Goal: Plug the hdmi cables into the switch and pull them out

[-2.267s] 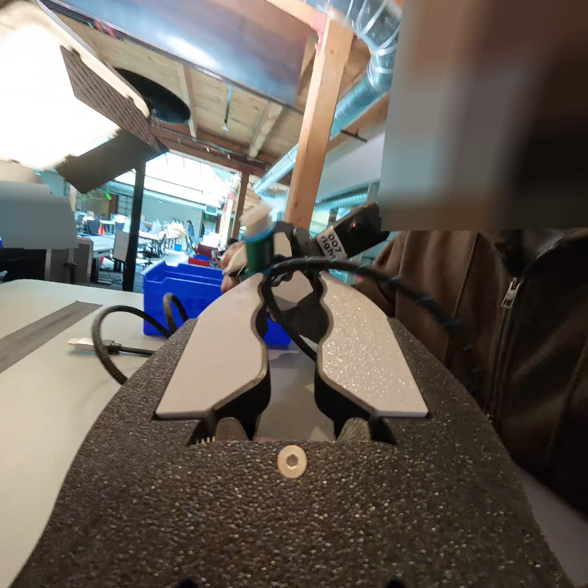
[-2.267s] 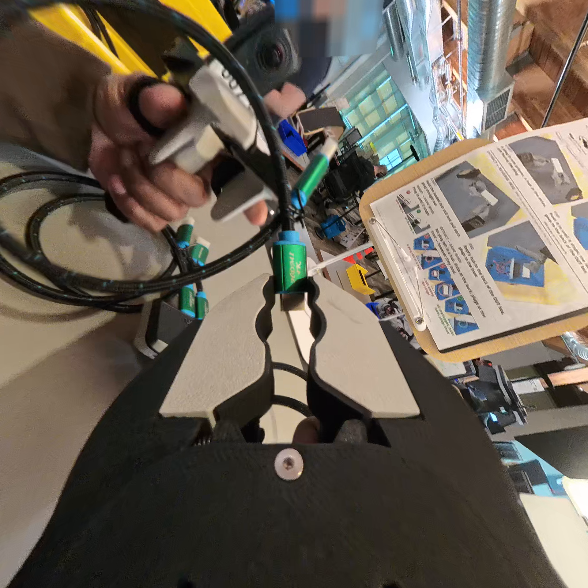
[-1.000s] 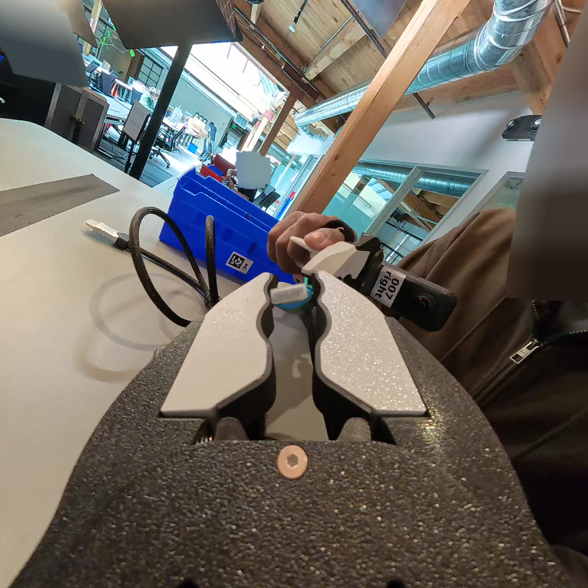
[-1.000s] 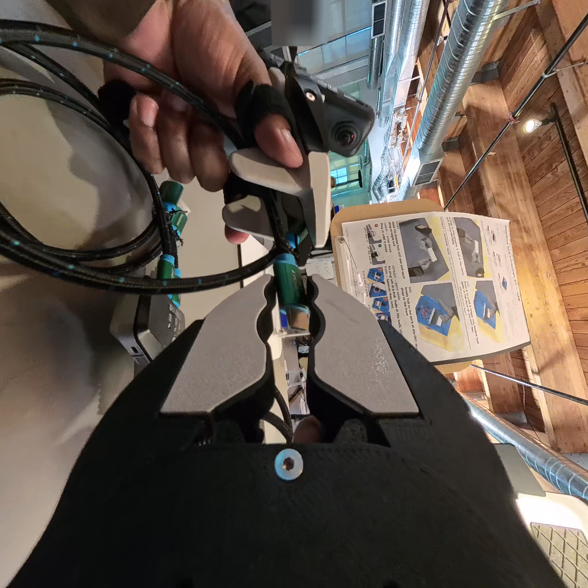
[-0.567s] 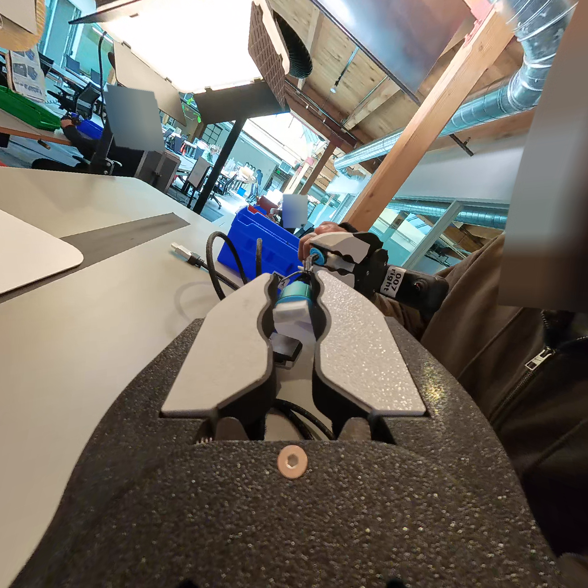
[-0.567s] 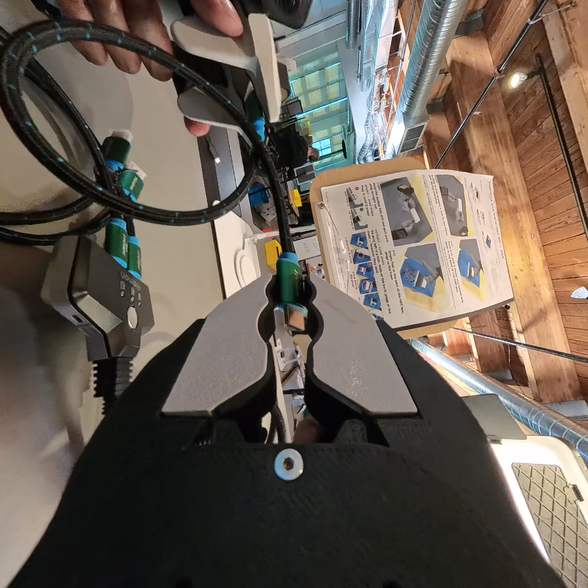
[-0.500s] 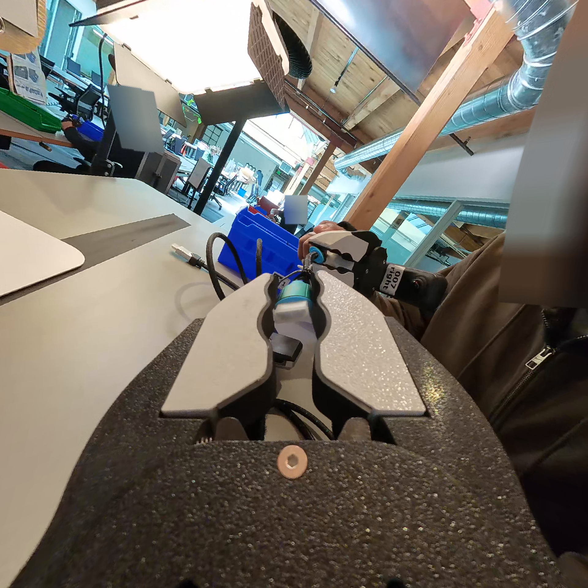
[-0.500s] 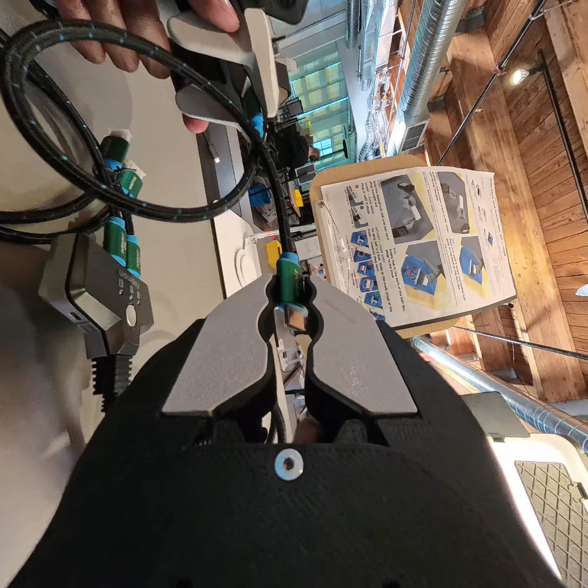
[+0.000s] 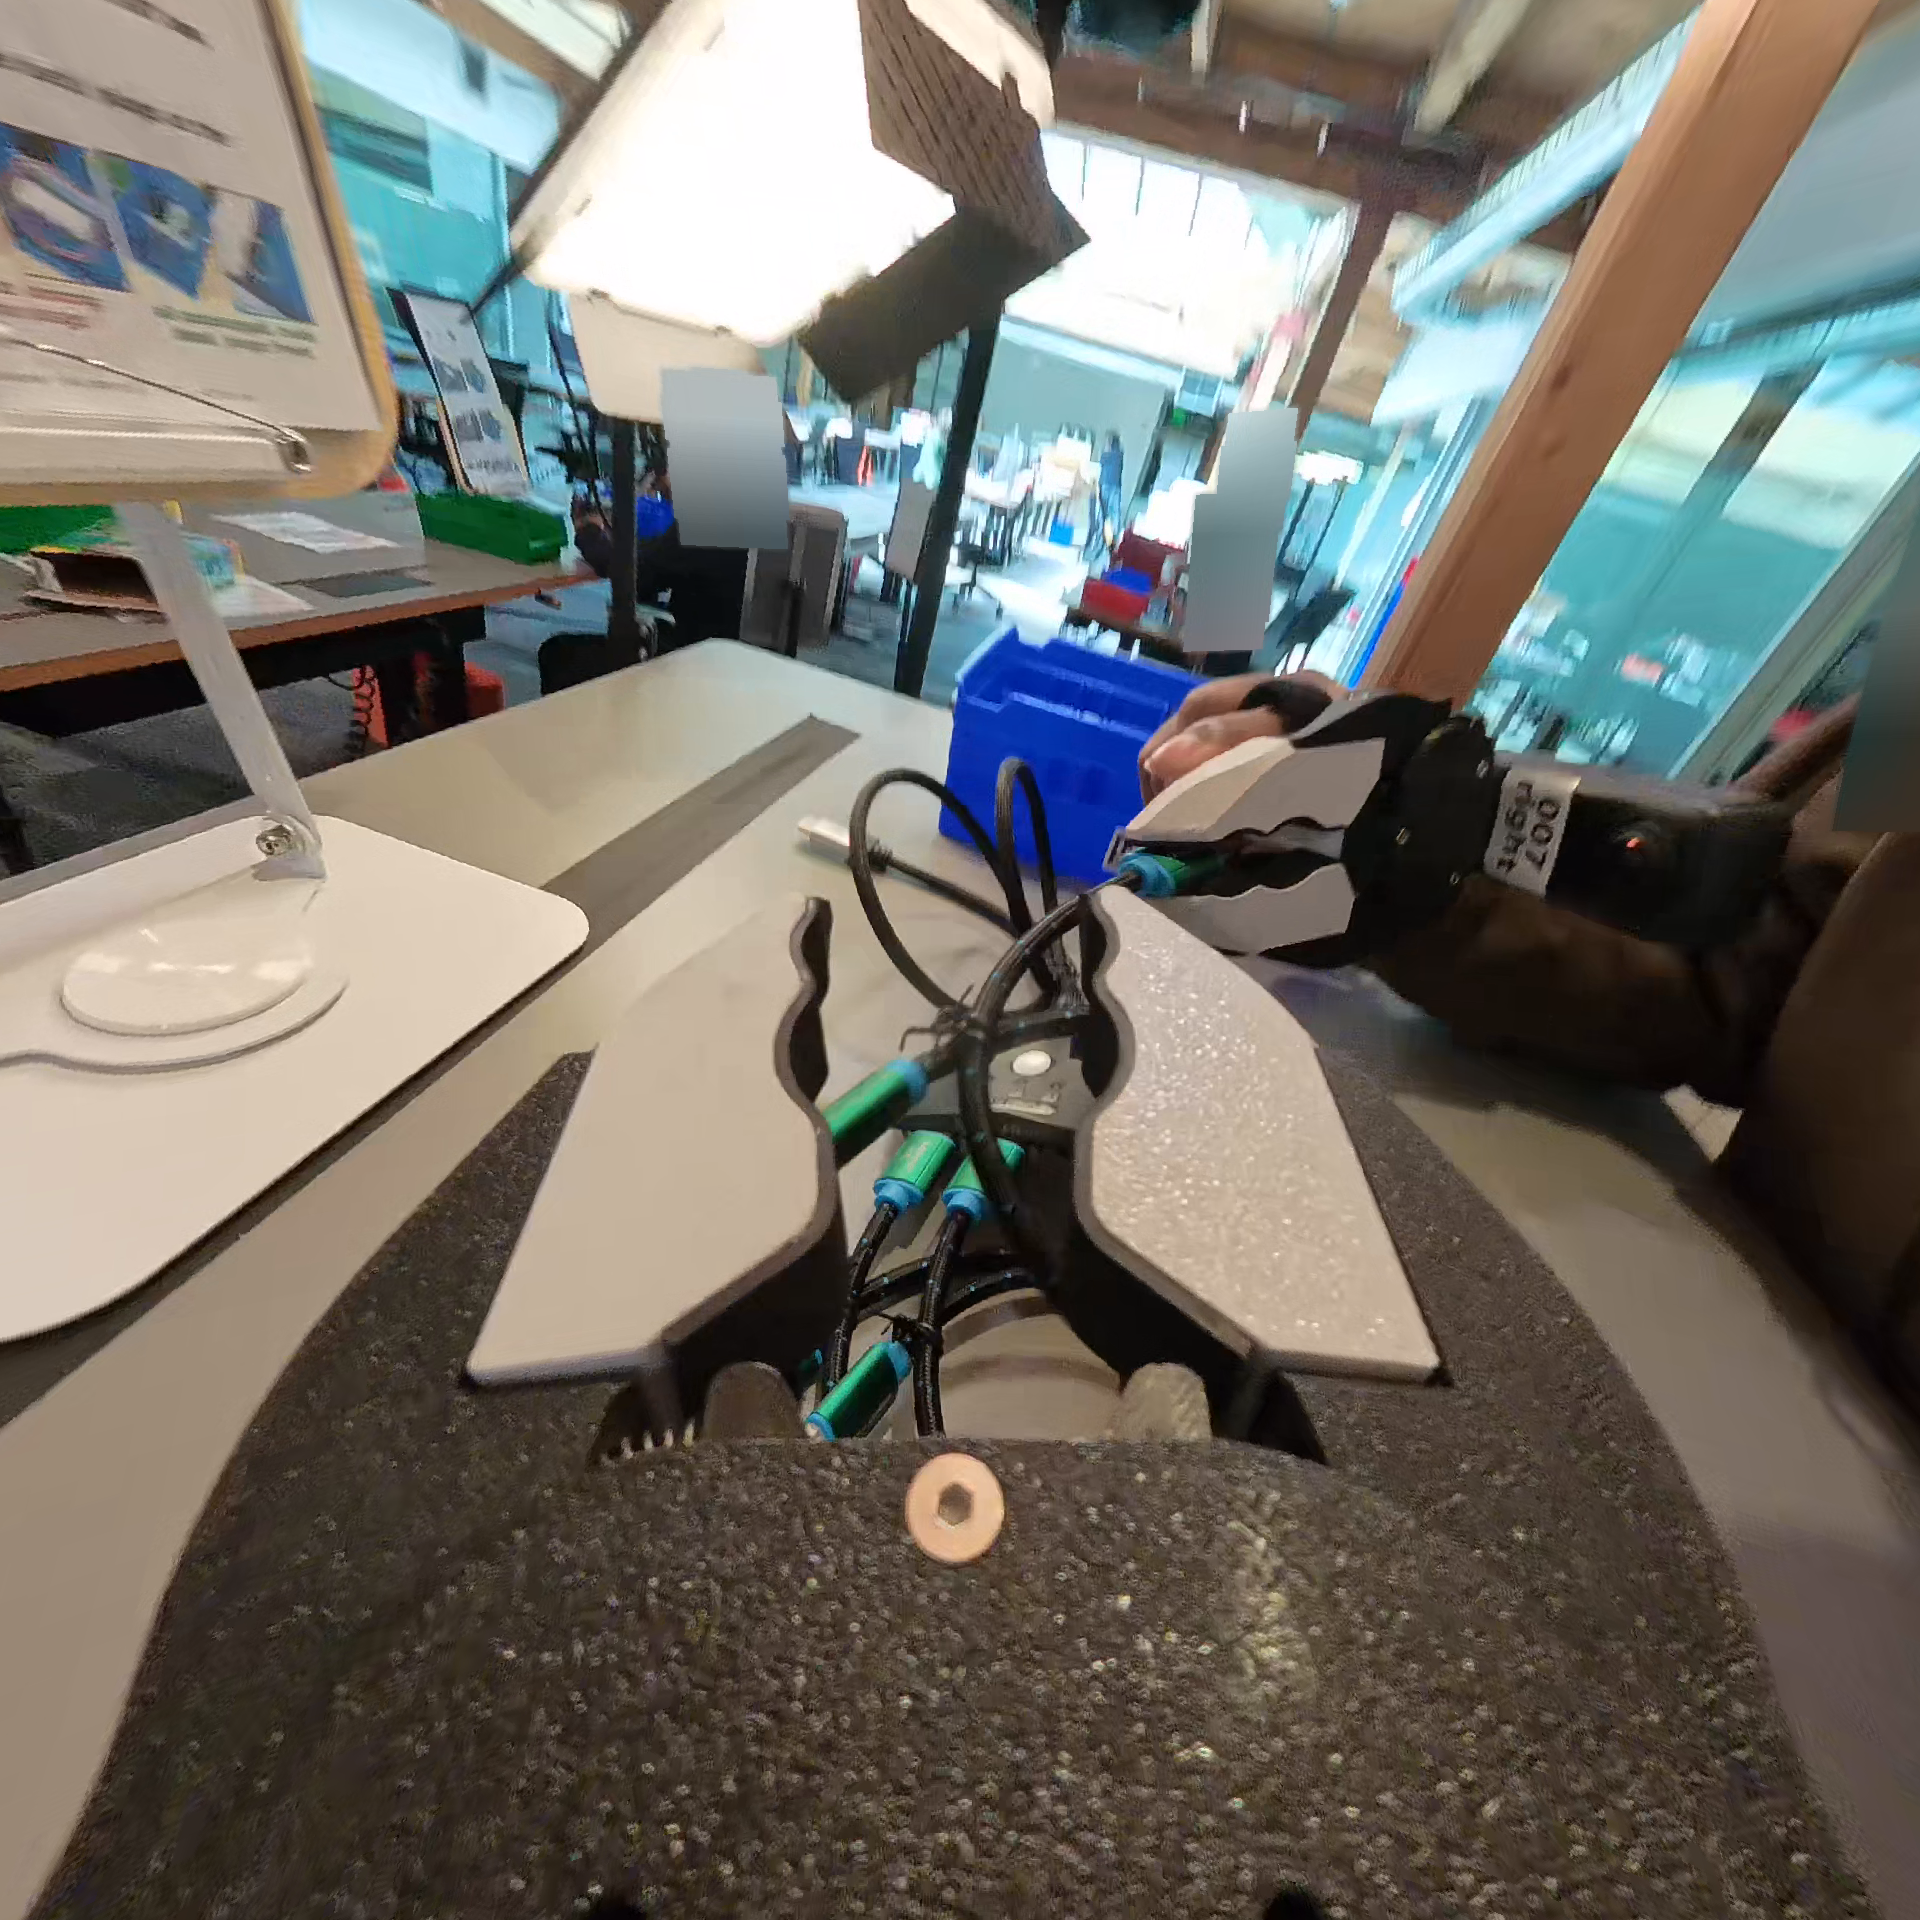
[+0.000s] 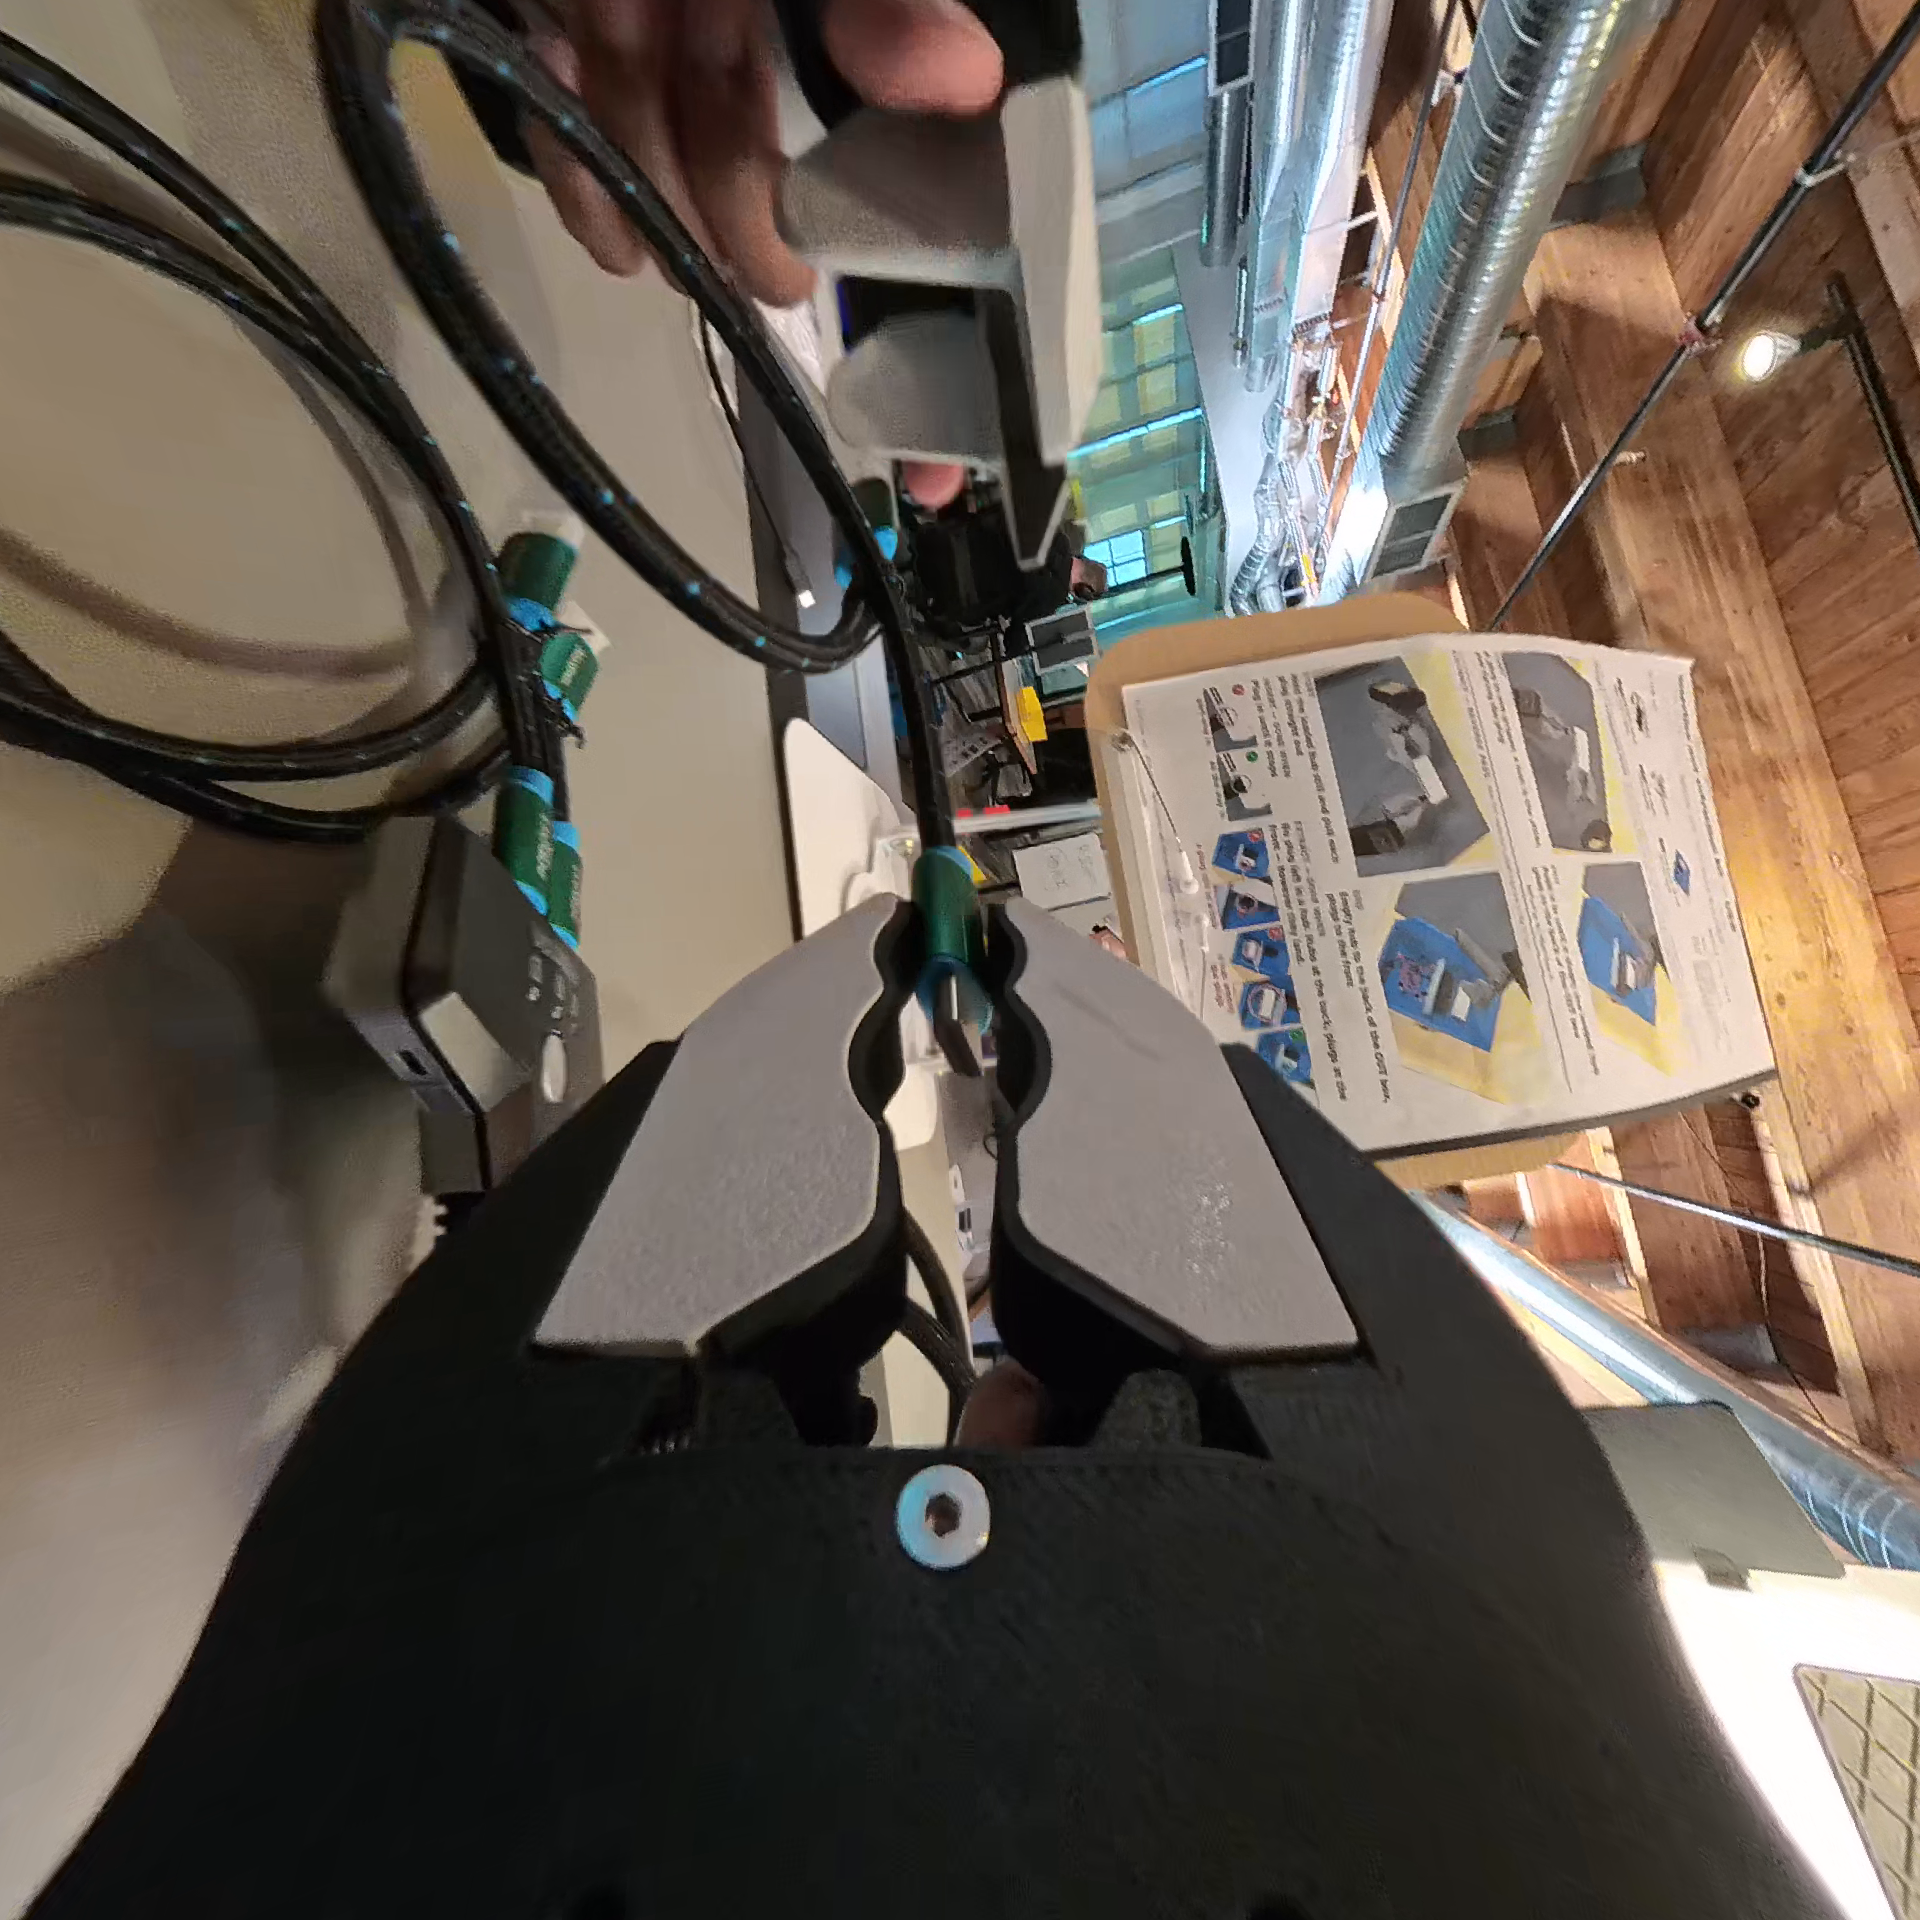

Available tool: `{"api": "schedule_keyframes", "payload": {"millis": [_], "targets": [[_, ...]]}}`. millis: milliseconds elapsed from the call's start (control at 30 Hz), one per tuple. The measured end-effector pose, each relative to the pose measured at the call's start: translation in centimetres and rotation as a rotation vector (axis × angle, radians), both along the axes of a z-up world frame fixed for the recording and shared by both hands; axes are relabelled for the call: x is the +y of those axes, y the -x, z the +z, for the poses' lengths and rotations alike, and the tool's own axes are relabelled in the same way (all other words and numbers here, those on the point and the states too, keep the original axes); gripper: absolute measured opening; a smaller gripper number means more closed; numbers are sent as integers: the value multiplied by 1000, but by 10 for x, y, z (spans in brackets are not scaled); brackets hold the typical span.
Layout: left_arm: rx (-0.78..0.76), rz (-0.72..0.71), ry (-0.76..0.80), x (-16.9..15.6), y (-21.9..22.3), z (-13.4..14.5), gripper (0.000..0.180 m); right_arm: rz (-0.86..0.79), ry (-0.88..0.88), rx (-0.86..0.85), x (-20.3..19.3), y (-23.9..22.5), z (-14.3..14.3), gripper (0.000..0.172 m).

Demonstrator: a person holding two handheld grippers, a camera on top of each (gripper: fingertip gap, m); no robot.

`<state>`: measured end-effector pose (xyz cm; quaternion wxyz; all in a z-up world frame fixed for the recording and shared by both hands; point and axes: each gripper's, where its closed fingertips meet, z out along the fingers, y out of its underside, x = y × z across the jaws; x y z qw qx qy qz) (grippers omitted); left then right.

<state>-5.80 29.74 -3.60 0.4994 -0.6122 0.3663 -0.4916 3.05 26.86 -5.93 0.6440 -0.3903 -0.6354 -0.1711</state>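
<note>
Plug, green with blue collars and a metal tip, on the end of a black braided cable: clamped between the two fingertips of the right tool, both pads pressing its sides, held off the desk. Same plug seen from the left wrist view at the tip of the right tool, cable trailing down toward the left tool.

Left tool: fingers spread wide, nothing gripped. It hangs over a small dark hub lying on the desk; a loop of the braided cable crosses the gap beside its right finger, whether touching cannot be told.

Hub: dark box with a pale round button, several green plugs set in one side, their black cables bundled below.

Loose cable: black, coiled upright on the desk beyond the hub, silver connector lying flat at its end.

Blue bin: on the desk behind the coil, near the right tool.

Clipboard stand: white base on the desk at left, clear post, printed sheet above.

Hand: grips the left tool, seen in the right wrist view.
</note>
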Motion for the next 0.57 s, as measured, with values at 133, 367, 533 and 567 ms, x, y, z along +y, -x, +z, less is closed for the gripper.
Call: {"api": "schedule_keyframes", "payload": {"millis": [133,367,533,567], "targets": [[206,-18,-77,-11,-20,-9,47,56,19,-23,-10,11,-8,12],[278,-122,-165,-38,-37,1,42,124,27,-21,-24,25,-12,12],[533,-266,-213,-61,-47,-40,15,176,12,-8,-35,36,-14,13],[578,-280,-208,-64,-47,-46,17,181,9,-10,-36,37,-15,13]]}}
